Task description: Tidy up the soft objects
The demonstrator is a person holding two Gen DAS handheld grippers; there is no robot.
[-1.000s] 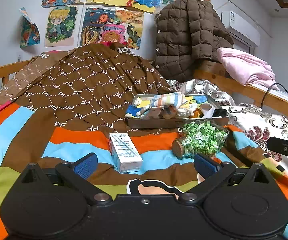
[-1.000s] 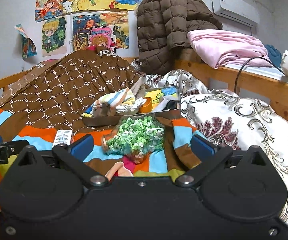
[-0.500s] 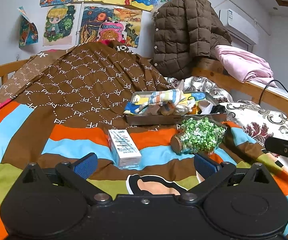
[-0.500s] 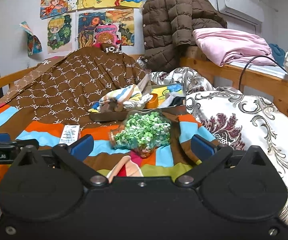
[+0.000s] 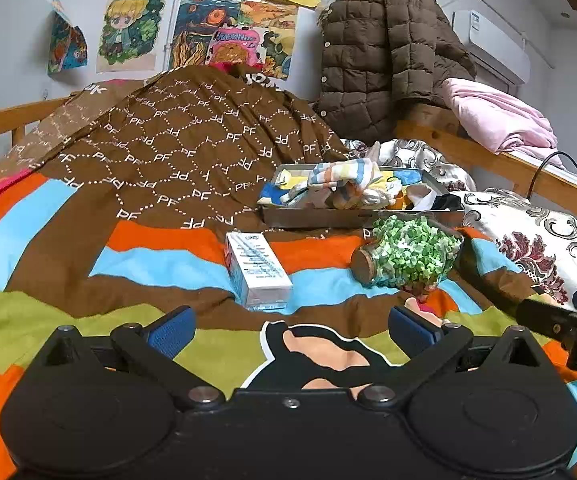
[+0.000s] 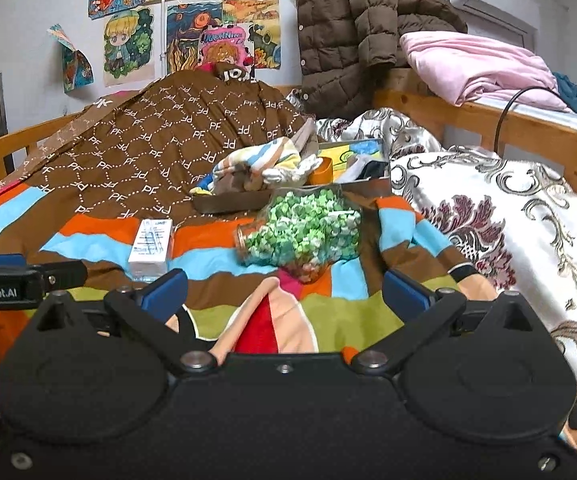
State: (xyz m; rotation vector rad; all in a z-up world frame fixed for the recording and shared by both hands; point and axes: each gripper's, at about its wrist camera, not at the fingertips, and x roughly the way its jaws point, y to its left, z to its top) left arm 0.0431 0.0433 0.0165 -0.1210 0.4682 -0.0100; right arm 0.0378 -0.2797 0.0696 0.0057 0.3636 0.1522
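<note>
The soft cloths [image 5: 342, 184] lie piled in a tray [image 5: 328, 218] on the bed, at about 1 o'clock from the left gripper [image 5: 290, 328]. Just in front of the tray a jar [image 5: 408, 256] full of green bits lies on its side. A white box [image 5: 257, 270] lies near it, at its 9 o'clock. The left gripper and the right gripper [image 6: 284, 294] are both wide apart and hold nothing, low over the striped blanket [image 5: 160, 264].

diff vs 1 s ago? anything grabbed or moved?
Nothing grabbed or released. Both tongs, left and right, stay open and empty; the views drifted only slightly. White box, jar of green stars and tray of socks lie unmoved on the blanket.
</note>
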